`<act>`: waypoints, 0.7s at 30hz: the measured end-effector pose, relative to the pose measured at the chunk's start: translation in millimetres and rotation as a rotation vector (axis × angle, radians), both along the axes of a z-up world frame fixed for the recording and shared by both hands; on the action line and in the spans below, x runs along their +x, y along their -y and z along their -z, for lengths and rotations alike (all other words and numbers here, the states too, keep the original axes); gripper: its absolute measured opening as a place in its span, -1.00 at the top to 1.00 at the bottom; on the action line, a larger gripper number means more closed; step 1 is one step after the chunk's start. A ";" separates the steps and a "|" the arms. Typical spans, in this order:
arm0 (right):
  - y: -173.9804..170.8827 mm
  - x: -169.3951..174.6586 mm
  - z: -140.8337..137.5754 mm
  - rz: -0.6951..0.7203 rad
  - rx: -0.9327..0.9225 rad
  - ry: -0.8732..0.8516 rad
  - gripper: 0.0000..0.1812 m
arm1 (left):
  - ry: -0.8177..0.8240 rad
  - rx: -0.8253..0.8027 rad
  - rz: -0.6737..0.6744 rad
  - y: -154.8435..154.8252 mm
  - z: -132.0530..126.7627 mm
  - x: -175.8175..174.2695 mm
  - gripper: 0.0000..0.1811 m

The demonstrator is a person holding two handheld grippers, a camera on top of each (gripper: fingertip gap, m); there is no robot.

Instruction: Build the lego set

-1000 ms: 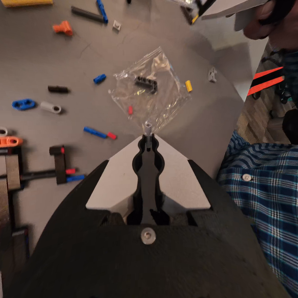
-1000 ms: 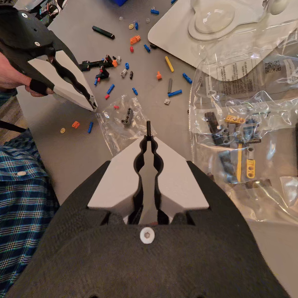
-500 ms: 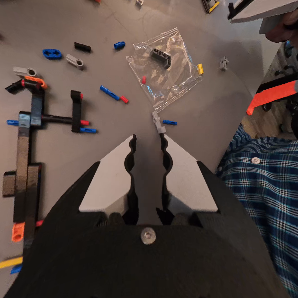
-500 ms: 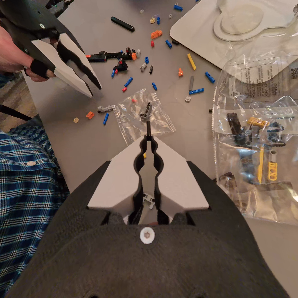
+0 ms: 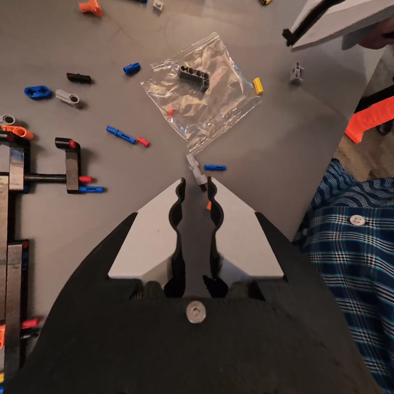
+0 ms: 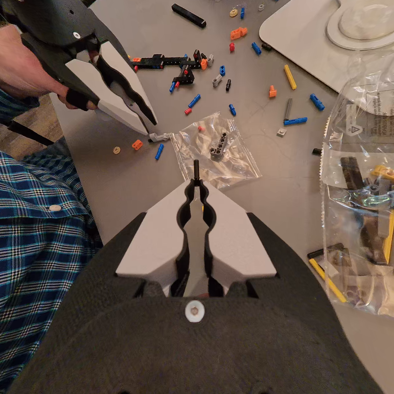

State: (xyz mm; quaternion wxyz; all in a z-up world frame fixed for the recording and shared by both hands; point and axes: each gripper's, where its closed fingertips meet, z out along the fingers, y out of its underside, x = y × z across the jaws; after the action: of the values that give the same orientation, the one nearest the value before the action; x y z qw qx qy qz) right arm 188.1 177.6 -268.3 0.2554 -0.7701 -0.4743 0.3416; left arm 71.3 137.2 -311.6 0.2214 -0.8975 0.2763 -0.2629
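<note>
My left gripper [image 5: 195, 181] is open just above the grey table [image 5: 277, 170]. A light grey connector piece with a black pin end [image 5: 195, 169] lies on the table right before its fingertips, apart from them. My right gripper [image 6: 196, 181] is shut on a small black pin [image 6: 196, 168] that sticks up past its tips. The left gripper [image 6: 151, 128] also shows in the right wrist view, with the grey connector [image 6: 158, 137] beside its tips. The black partly built frame [image 5: 12, 191] lies at the left; it also shows in the right wrist view [image 6: 170, 63].
A small clear bag [image 5: 202, 93] holds a dark grey beam and a red pin; it also shows in the right wrist view [image 6: 215, 149]. Loose blue, red, orange and yellow pieces lie scattered. Bigger bags of parts [image 6: 362, 202] lie right. A person's plaid shirt [image 5: 351, 255] borders the table edge. Left tips to right tips: about 15 centimetres.
My left gripper opened and let go of the grey connector, which now lies on the table. The gripper then narrowed a little. My right gripper kept its black pin and moved slightly.
</note>
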 end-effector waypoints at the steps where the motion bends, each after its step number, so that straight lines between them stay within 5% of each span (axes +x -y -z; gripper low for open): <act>1: 0.2 0.1 0.5 0.000 -0.001 0.000 0.97 | 0.006 -0.006 -0.008 -0.7 1.2 -1.1 0.81; 9: 0.5 0.3 3.0 -0.005 -0.009 -0.007 0.97 | 0.112 0.030 -0.001 -2.5 -15.2 8.6 0.81; 13: 0.9 -0.2 4.0 -0.008 -0.011 -0.011 0.97 | -0.017 0.010 0.012 -0.1 7.7 4.6 0.82; 21: 0.7 0.6 4.9 -0.011 -0.016 -0.017 0.97 | -0.013 -0.019 -0.076 -6.9 8.9 -19.8 0.89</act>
State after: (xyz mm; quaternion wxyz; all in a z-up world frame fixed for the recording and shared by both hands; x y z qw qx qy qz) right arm 188.7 176.8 -273.2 0.2513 -0.7665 -0.4736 0.3535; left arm 51.5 144.0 -320.5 0.2208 -0.9111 0.2410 -0.2511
